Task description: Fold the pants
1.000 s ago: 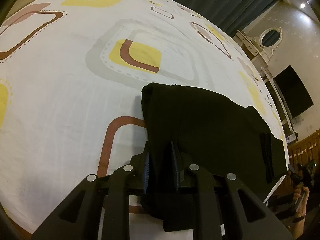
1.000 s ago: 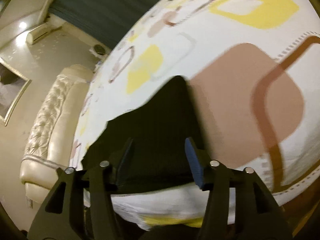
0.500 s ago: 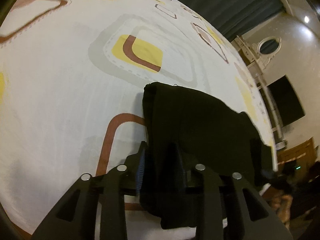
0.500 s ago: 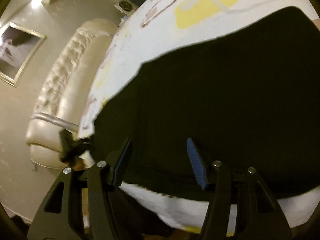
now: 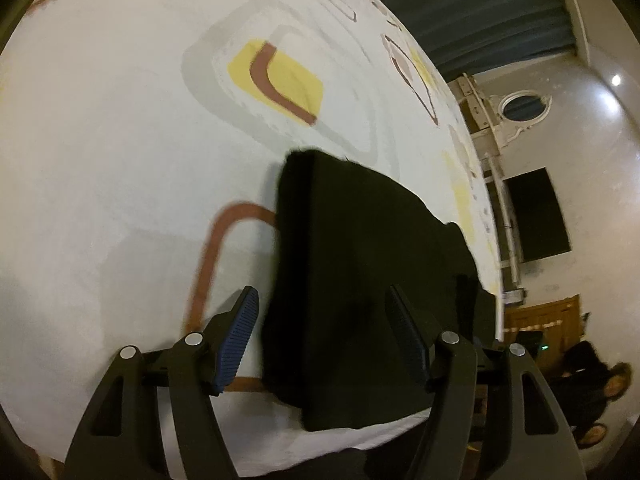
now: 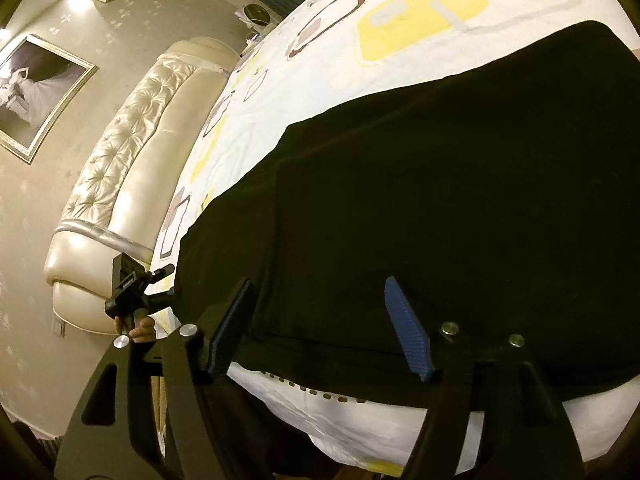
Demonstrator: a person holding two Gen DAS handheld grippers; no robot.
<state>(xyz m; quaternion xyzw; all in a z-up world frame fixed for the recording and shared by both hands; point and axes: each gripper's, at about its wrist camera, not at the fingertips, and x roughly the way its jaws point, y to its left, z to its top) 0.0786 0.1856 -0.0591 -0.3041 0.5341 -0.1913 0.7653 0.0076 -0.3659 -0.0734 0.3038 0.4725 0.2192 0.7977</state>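
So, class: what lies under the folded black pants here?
The patterned bedsheet lies under the black pants, showing on all visible sides. A brown curved stripe runs beneath their edge; the rest of the pattern there is covered.

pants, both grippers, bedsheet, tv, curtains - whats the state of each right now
pants: folded into a compact stack, lying flat on the bed, nothing gripping them
left gripper: open, jaws spread either side of the pants' near edge
right gripper: open, empty, over the pants' near edge
bedsheet: spread smooth
wall tv: screen dark
curtains: drawn shut
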